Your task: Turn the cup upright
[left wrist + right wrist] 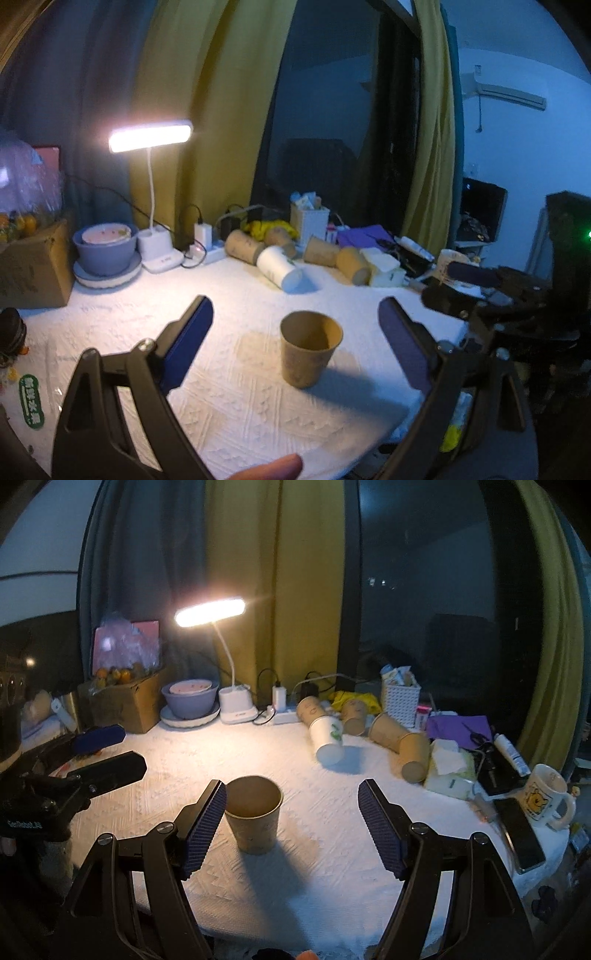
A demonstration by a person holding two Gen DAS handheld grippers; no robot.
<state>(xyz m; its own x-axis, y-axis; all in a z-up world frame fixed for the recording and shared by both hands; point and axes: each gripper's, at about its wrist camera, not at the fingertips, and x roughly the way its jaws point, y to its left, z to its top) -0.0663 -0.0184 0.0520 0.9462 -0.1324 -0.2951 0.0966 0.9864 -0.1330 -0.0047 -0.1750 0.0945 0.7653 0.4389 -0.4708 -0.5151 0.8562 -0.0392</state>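
A brown paper cup (309,352) stands upright, mouth up, on the white textured cloth (236,398). It also shows in the right wrist view (255,818). My left gripper (295,314) is open and empty, its jaws wide apart, with the cup just ahead between them. My right gripper (291,794) is open and empty; the cup stands close by its left finger (205,827) without being held. The right gripper shows at the right of the left wrist view (465,284), and the left gripper at the left of the right wrist view (101,751).
Several brown cups (391,733) and a white cup (328,738) lie on their sides at the back. A lit desk lamp (210,611), bowl (190,699), cardboard box (123,701), white basket (400,699), tissue pack (448,770), mug (546,795) and phone (521,836) ring the cloth.
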